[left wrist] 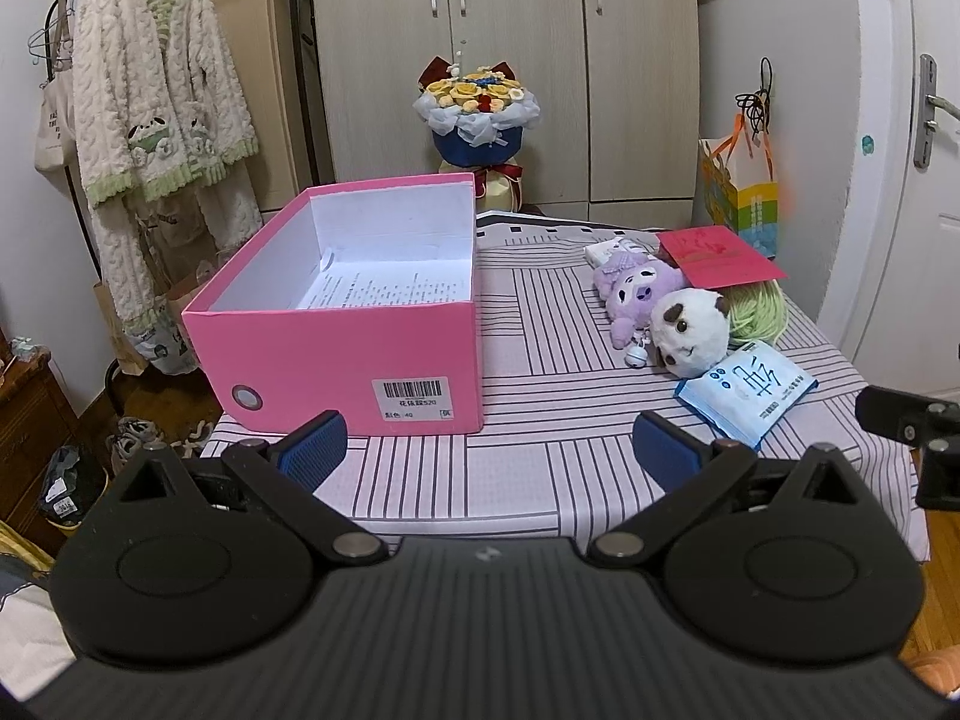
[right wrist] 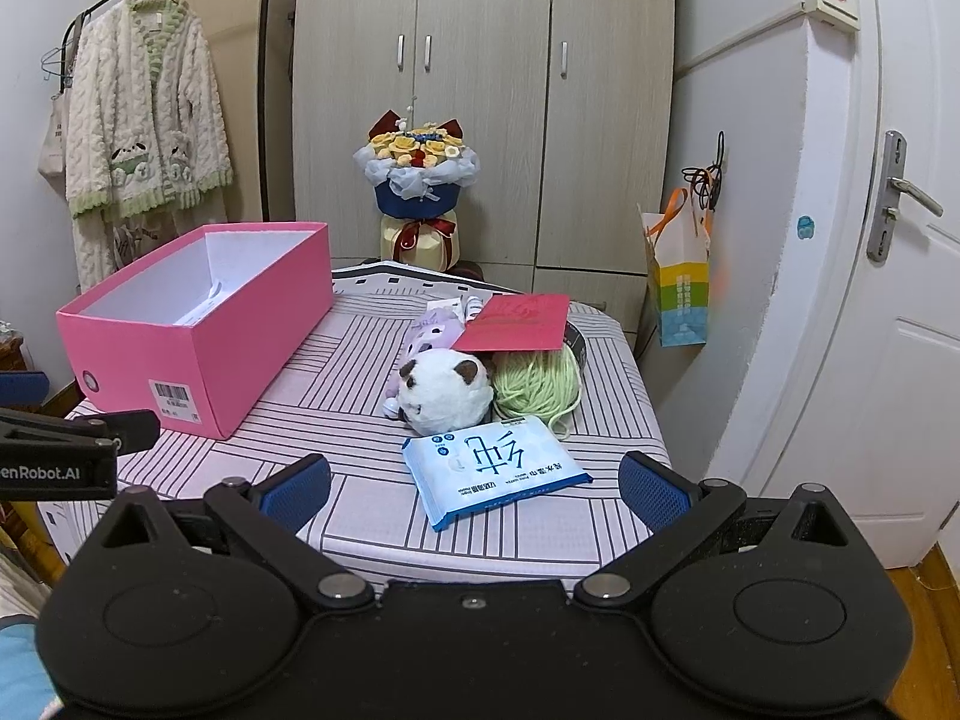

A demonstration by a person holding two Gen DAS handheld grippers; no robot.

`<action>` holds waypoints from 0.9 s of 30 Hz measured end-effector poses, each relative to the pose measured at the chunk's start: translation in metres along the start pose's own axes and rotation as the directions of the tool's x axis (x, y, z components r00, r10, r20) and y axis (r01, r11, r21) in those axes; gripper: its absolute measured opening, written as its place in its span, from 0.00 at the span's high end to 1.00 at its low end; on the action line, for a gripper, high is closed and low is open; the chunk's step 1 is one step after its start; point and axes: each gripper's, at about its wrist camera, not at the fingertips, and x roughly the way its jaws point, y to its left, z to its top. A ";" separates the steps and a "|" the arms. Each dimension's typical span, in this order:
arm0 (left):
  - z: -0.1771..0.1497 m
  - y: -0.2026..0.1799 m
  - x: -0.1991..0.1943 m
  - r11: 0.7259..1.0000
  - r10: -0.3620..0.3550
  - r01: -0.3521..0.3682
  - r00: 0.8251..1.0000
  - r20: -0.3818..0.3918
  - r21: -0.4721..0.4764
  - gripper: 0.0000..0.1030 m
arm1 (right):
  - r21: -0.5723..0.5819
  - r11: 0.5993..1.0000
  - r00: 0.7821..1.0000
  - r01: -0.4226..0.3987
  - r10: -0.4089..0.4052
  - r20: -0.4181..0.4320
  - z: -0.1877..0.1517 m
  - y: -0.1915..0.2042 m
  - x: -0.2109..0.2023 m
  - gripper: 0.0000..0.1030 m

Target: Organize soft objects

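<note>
Left tongs (left wrist: 489, 447) spread wide and empty, low over the near edge of the striped table (left wrist: 528, 360), just short of the pink box (left wrist: 342, 354). Right tongs (right wrist: 474, 483) likewise wide apart, holding nothing, with the blue wipes pack (right wrist: 492, 465) lying flat just ahead between the pads. Beyond the pack, touching it, the white plush (right wrist: 441, 390); behind that the purple plush (right wrist: 429, 330), and beside them the green yarn (right wrist: 534, 381), partly roofed by a red envelope (right wrist: 519, 324).

Probably no item moved yet: box open, bare but for a printed sheet. Best begun with the nearest soft thing. For the wipes pack, a pinch across the short side, pads low to the cloth, lest the slick film slide out. For the white plush, a deep squeeze at mid-body, clear of the yarn strands so none trail along.

From the left wrist: the box floor and printed sheet, plus a small bell (left wrist: 636, 354) by the purple plush. From the right wrist: the full spread of yarn and a dark rim behind it, hidden or barely seen from the left.
</note>
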 end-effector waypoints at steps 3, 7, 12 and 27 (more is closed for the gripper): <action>0.000 0.000 0.000 1.000 0.000 0.000 1.000 0.000 0.000 0.00 | 0.000 1.000 1.000 -0.003 0.003 0.001 -0.001 0.000 0.001 0.00; 0.000 0.000 0.000 1.000 -0.001 0.001 1.000 0.002 0.001 0.00 | -0.001 1.000 1.000 -0.014 0.014 0.004 -0.003 -0.002 0.003 0.00; 0.000 -0.001 0.001 1.000 -0.018 0.018 1.000 0.007 -0.008 0.00 | -0.007 0.998 0.998 -0.057 0.057 0.026 -0.004 -0.004 0.001 0.00; 0.000 -0.020 0.045 0.989 -0.135 0.138 0.990 0.047 -0.061 0.02 | -0.014 0.967 0.962 -0.253 0.253 0.102 -0.032 -0.071 0.056 0.00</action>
